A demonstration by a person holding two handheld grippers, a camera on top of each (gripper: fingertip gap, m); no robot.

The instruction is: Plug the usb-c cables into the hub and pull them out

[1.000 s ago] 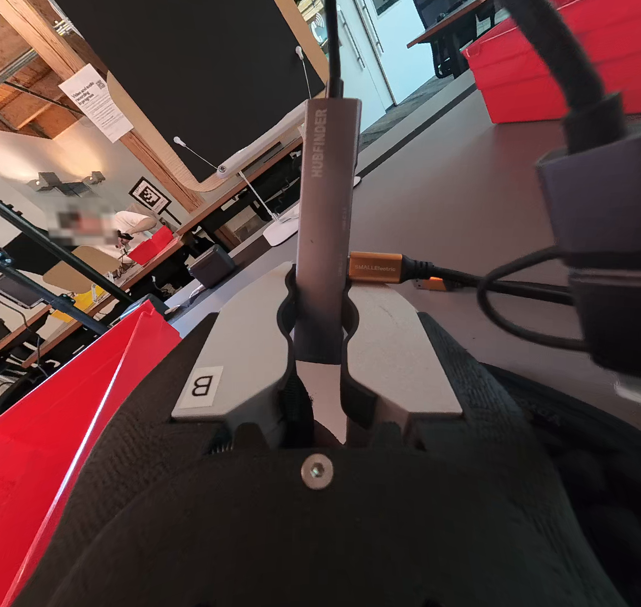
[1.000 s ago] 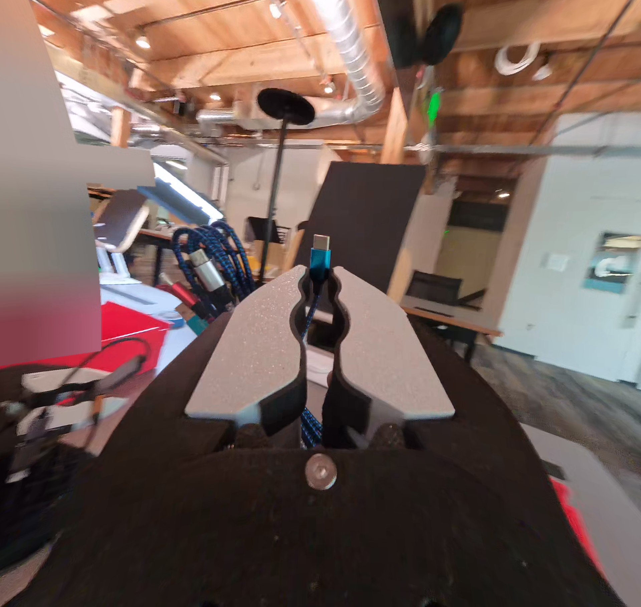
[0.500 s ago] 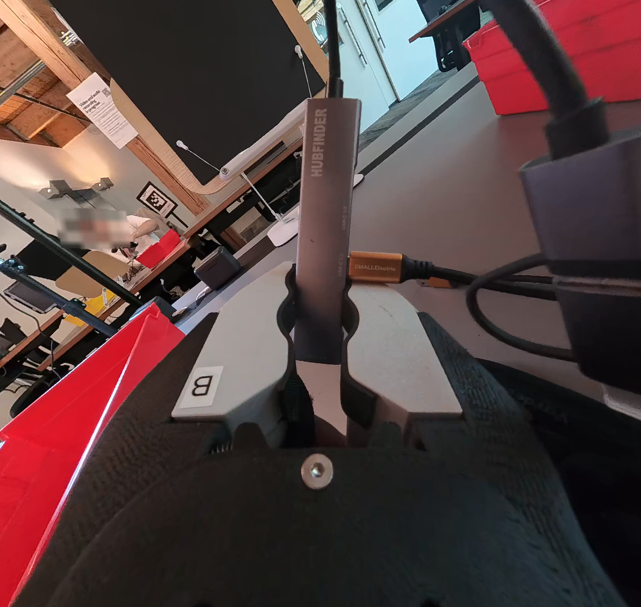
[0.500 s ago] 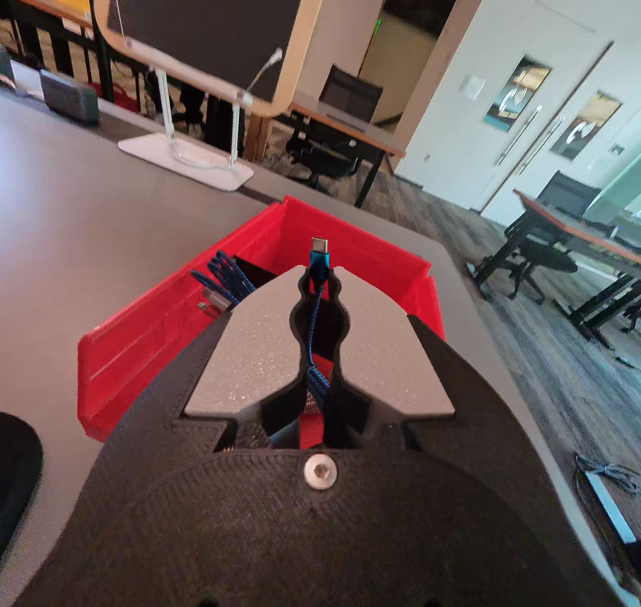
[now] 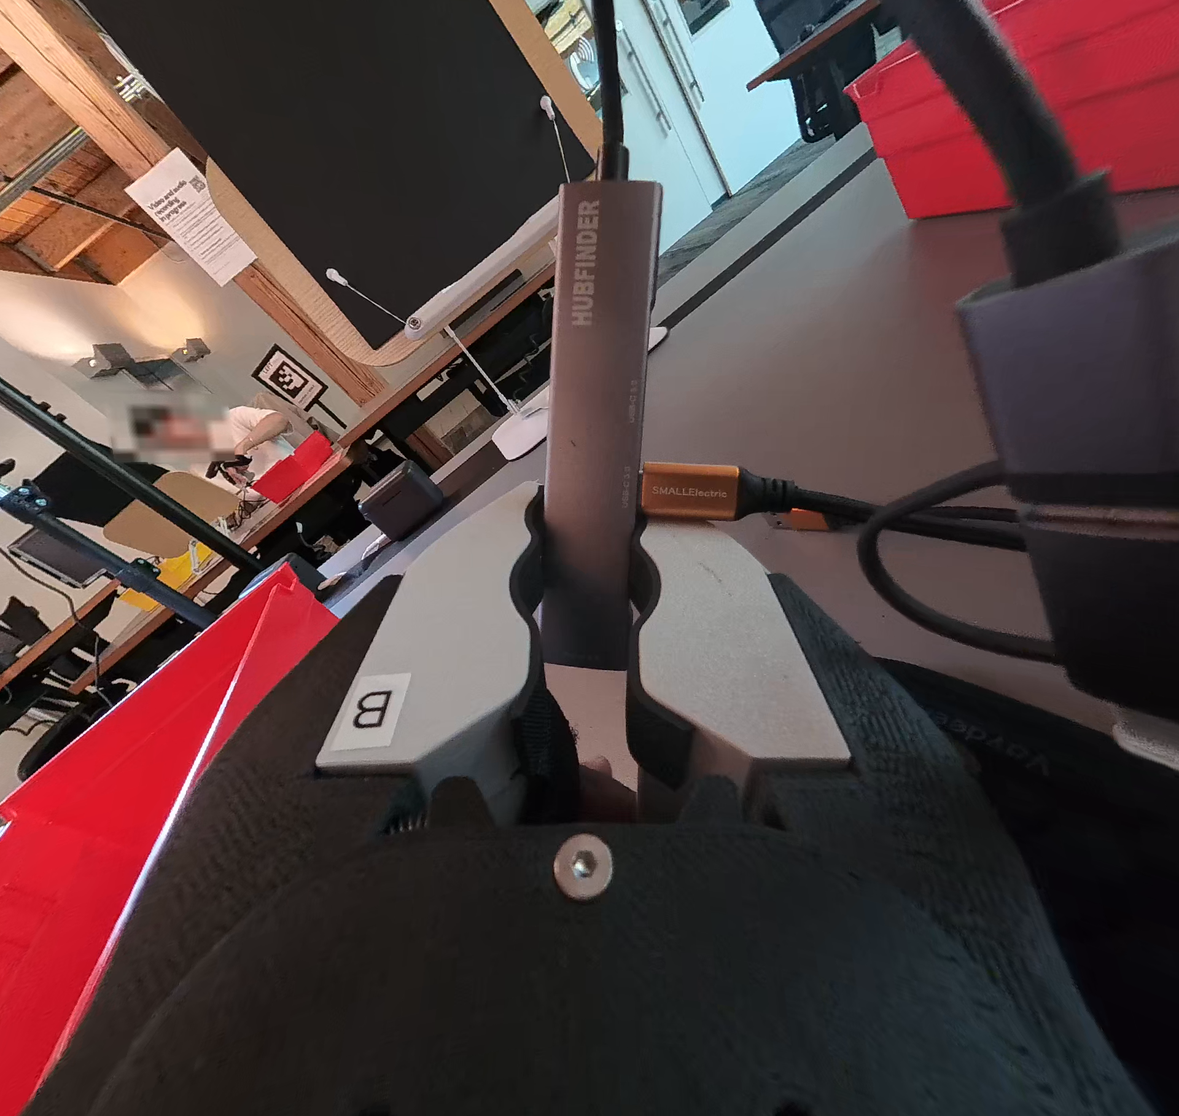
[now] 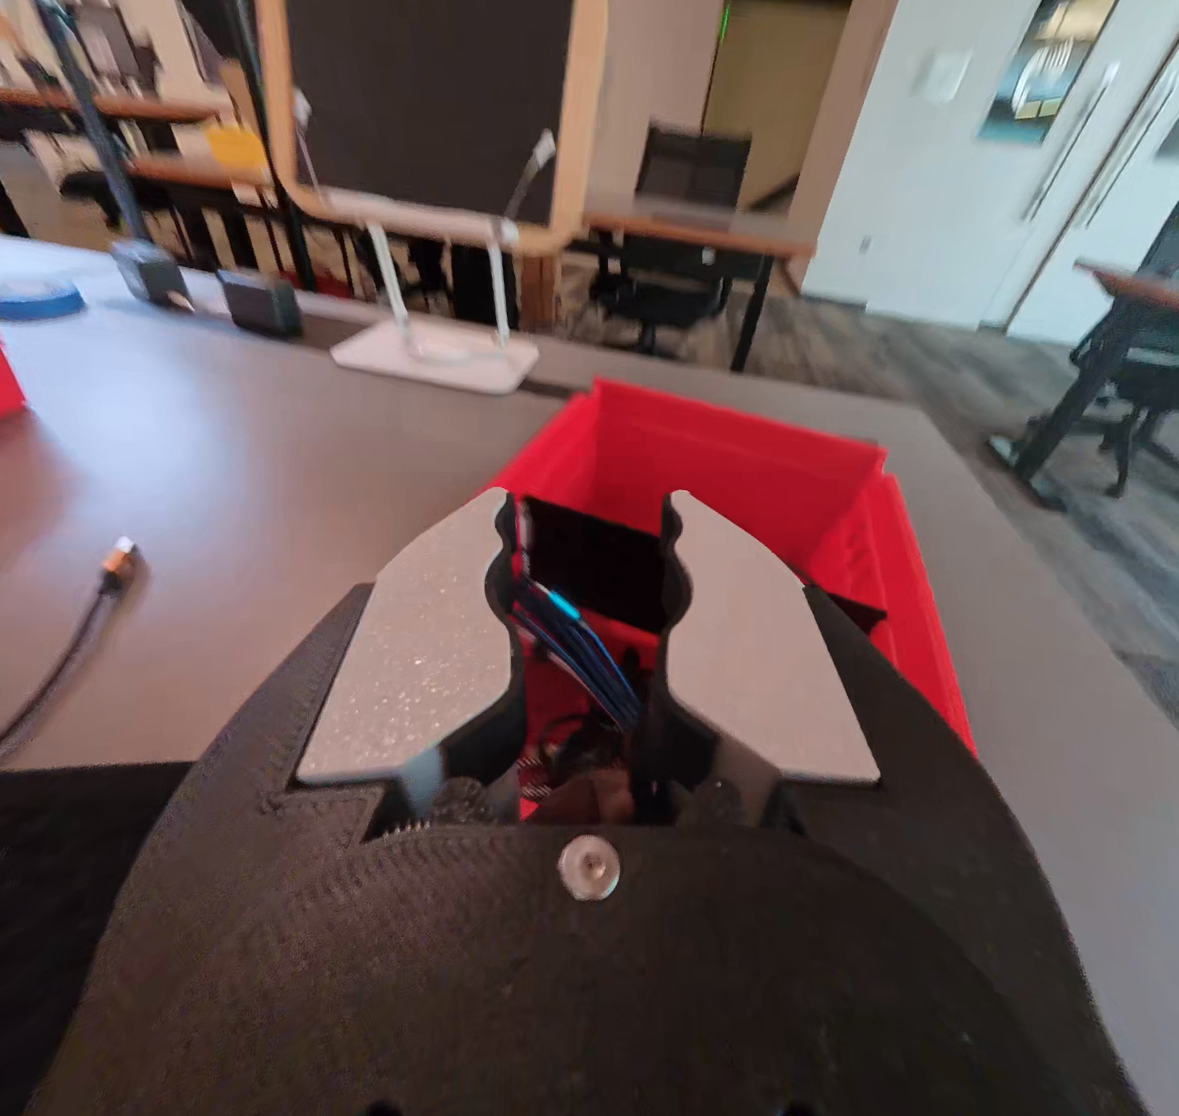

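Left wrist: hub point(image 5: 596, 422) w/ white lettering.

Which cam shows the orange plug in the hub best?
Left wrist view. The orange plug sits sharp and close, seated in the side of the hub just above the shut left gripper. The right wrist view shows neither; it looks into the red bin, with motion blur.

I count one hub point(image 5: 600, 383), one orange plug point(image 5: 692, 490) in it, two red bins point(image 6: 734, 466) point(image 5: 1021, 122), one blue cable point(image 6: 574, 645).
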